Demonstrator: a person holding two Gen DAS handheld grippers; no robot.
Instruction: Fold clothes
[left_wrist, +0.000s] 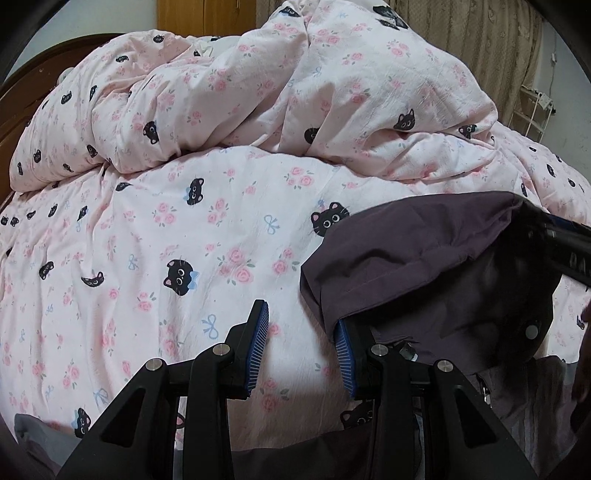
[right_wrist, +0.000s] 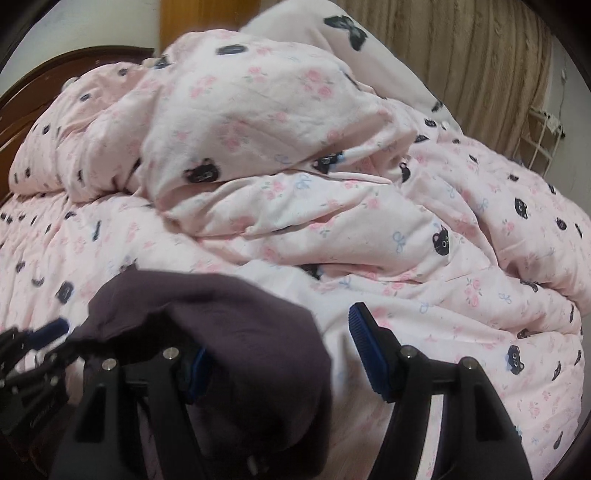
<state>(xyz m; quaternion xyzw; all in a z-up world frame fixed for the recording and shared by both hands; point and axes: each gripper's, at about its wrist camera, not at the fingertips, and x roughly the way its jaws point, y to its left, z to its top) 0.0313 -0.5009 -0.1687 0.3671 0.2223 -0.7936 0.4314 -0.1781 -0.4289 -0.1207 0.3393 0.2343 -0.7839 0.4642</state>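
A dark purple garment (left_wrist: 424, 266) with snap buttons lies crumpled on the bed at the right of the left wrist view. My left gripper (left_wrist: 300, 321) is open just left of its hem, with only the sheet showing between the blue pads (left_wrist: 258, 343). My right gripper (left_wrist: 554, 240) reaches in over the garment from the far right. In the right wrist view the garment (right_wrist: 229, 332) is draped over the left finger and sags into the gap. The right gripper (right_wrist: 277, 332) stands wide open, and its right pad (right_wrist: 365, 347) is bare. The left gripper (right_wrist: 44, 332) shows at the left edge.
A pink bedsheet with a cat and rose print (left_wrist: 166, 240) covers the bed. A matching duvet (left_wrist: 295, 92) is heaped across the back. A wooden headboard (left_wrist: 26, 85) stands at the left, with a beige curtain (left_wrist: 480, 48) and a white wire rack (left_wrist: 532, 110) at the right.
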